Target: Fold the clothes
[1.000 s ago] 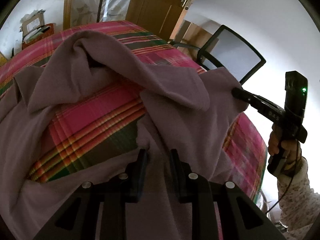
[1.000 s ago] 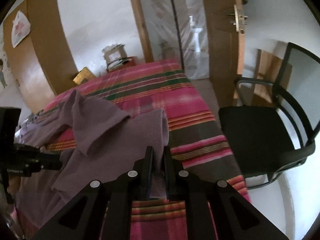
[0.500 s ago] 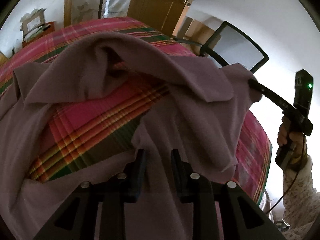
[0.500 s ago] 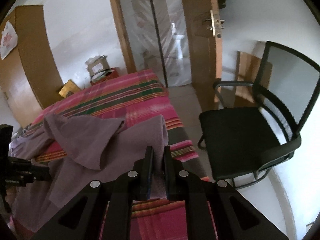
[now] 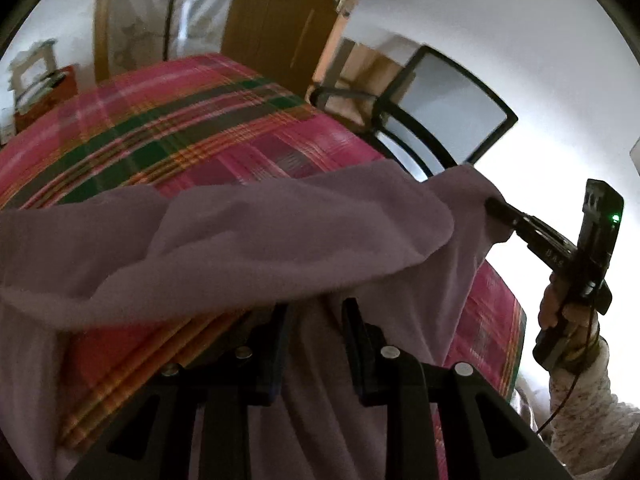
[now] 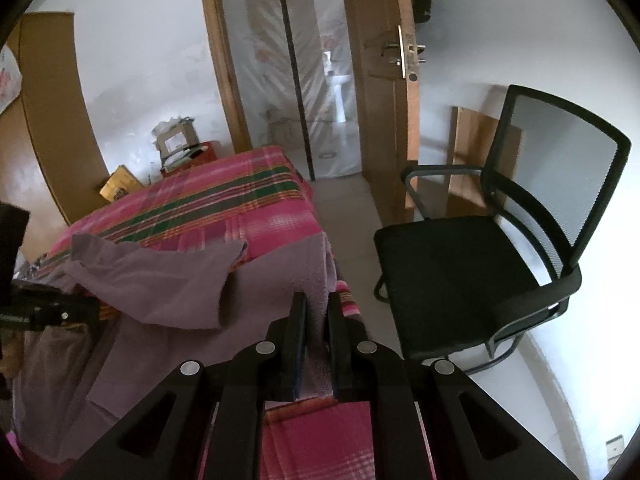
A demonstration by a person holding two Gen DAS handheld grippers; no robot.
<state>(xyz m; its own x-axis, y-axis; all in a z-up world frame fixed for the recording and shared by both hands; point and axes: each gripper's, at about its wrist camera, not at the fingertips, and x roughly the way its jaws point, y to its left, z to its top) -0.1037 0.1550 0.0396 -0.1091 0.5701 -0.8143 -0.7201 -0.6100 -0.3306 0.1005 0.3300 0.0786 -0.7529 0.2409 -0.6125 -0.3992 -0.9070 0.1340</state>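
The mauve garment [image 5: 248, 248] is held off the plaid bed [image 5: 192, 132], stretched between the two claws, with its lower folds draped on the bedcover.

Left claw [image 5: 316, 312]: jaws narrowed on a hanging fold of the garment, cloth passing between the fingers. Right claw [image 6: 317, 304]: jaws narrowed on a thick edge of the same garment, at the bed's side toward the office chair [image 6: 480, 264].

Procedure, as judged from this state: the garment is mid-lift, either being spread flat or carried over into a fold; the views do not settle which.
- Keep both claws level so the held edge stays straight.
- Hold even tension; a loose flap [image 6: 172, 276] sags toward the bed between the grips and can crease underneath.
- Lower the cloth onto the bed, well away from the chair-side edge.

Limits of view:
- The left view is motion-blurred.
- The garment type, its sleeves and collar cannot be identified.
- Its lower part is cut off behind both claw bodies.
- Only a hand [image 5: 560, 312] and patterned sleeve [image 5: 588, 412] of the person show.
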